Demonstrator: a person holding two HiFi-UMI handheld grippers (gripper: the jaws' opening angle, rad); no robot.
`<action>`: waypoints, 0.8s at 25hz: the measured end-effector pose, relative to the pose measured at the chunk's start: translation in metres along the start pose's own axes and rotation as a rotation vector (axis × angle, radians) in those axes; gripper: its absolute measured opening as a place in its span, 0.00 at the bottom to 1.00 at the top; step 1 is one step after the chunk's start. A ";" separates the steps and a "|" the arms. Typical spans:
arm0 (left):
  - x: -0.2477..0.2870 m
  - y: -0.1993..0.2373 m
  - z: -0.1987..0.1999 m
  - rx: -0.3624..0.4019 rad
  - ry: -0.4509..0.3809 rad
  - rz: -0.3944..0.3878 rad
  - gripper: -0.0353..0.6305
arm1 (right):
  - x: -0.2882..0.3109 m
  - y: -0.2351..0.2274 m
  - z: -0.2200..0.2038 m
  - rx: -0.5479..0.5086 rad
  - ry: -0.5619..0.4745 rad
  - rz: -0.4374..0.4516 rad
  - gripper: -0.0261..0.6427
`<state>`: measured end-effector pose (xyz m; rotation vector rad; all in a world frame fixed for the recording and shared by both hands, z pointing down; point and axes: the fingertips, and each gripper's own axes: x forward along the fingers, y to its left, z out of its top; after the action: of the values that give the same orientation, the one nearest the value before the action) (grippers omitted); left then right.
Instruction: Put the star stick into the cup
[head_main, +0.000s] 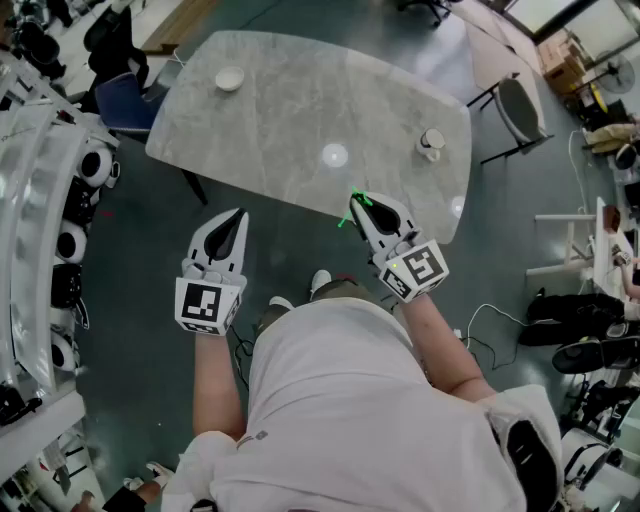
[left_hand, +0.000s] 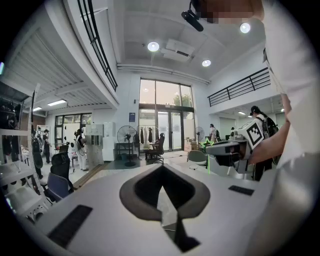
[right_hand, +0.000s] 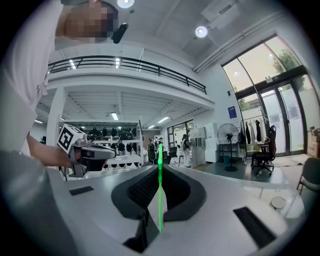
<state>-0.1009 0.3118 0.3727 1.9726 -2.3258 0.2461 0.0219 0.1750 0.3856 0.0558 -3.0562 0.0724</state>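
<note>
1. Star stick (head_main: 350, 210): thin and green, only a short slanting streak in the head view, star head small and blurred there, lower end hidden between the pads. In the right gripper view, stick (right_hand: 160, 195) reduced to one bright upright line, its star end hard to separate from the shelves behind.
2. Cup (head_main: 432, 143): small, pale, upright near the right end of the table (head_main: 300, 110); inside not readable at this size. Well apart from the star stick, farther across the table than the right gripper's tips.
3. Shallow pale bowl (head_main: 229, 79) (far left corner of the same table): too small for detail.
4. Right gripper (head_main: 356, 203): jaws closed on the star stick, pads pressing it from both sides, stick standing up out of the tips. Seen against the table's near edge and covering a short stretch of it.
5. Left gripper (head_main: 239, 214): jaws together, tips meeting in a point, nothing between them (plain in the left gripper view). Short of the table's near edge, well apart from cup and stick.
6. Torso (head_main: 350, 400) and forearms: filling the lower part of the head view, cutting off the floor below the grippers.
</note>
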 end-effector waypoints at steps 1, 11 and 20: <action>0.006 -0.001 0.001 -0.004 -0.003 0.003 0.05 | -0.001 -0.007 -0.001 0.006 0.005 -0.005 0.08; 0.058 -0.029 0.002 -0.021 0.073 -0.011 0.05 | -0.025 -0.064 -0.004 0.062 -0.002 -0.021 0.08; 0.093 -0.040 -0.006 -0.093 0.116 -0.062 0.05 | -0.023 -0.097 -0.013 0.115 -0.015 -0.033 0.08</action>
<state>-0.0770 0.2161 0.3969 1.9282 -2.1616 0.2370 0.0494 0.0795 0.4008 0.1145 -3.0616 0.2458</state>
